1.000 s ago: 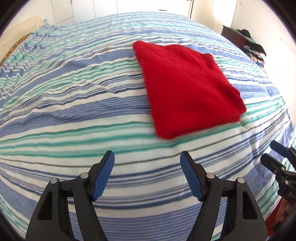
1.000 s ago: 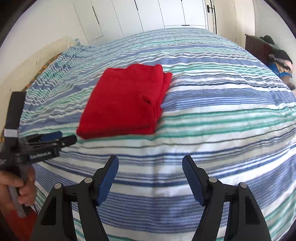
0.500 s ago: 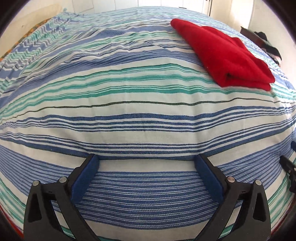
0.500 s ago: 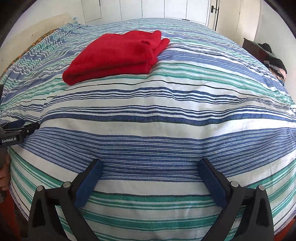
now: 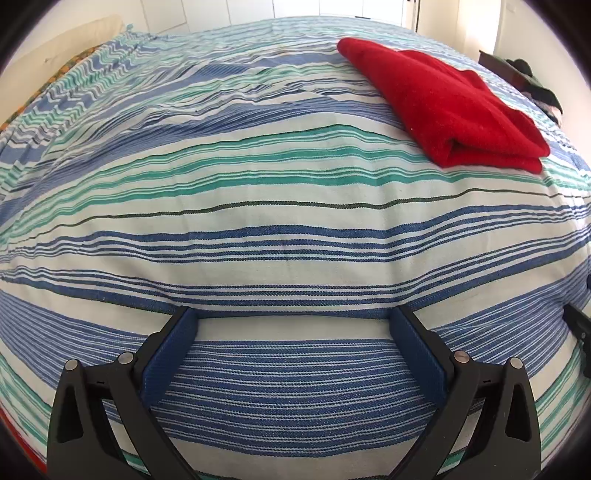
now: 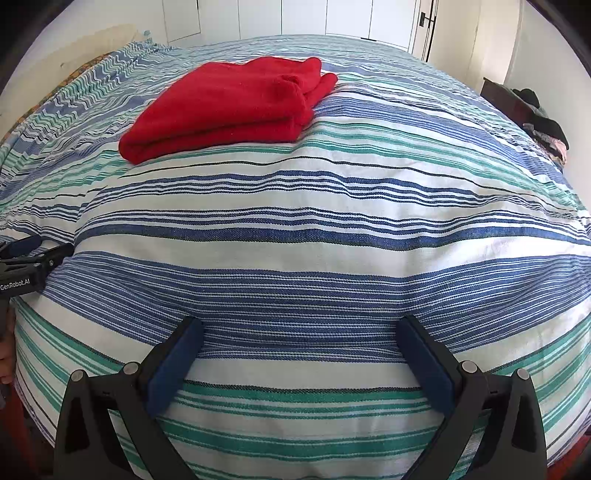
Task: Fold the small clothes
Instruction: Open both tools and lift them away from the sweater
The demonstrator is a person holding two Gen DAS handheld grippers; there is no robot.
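Note:
A folded red garment (image 5: 443, 99) lies on the striped bed cover, far right in the left wrist view and upper left in the right wrist view (image 6: 229, 107). My left gripper (image 5: 295, 325) is open and empty, low against the bed's near edge, well short of the garment. My right gripper (image 6: 299, 332) is open and empty too, also low at the bed's near edge. The left gripper's side also shows at the left edge of the right wrist view (image 6: 29, 262).
The blue, green and white striped bed cover (image 6: 332, 229) fills both views. A dark dresser with piled clothes (image 6: 535, 118) stands at the right by the wall. White wardrobe doors (image 6: 295, 18) are behind the bed. A pillow edge (image 5: 74, 40) lies far left.
Both grippers have dropped and pulled back from above the bed to its near edge, and both have opened wider. The red garment lies still and now sits farther away.

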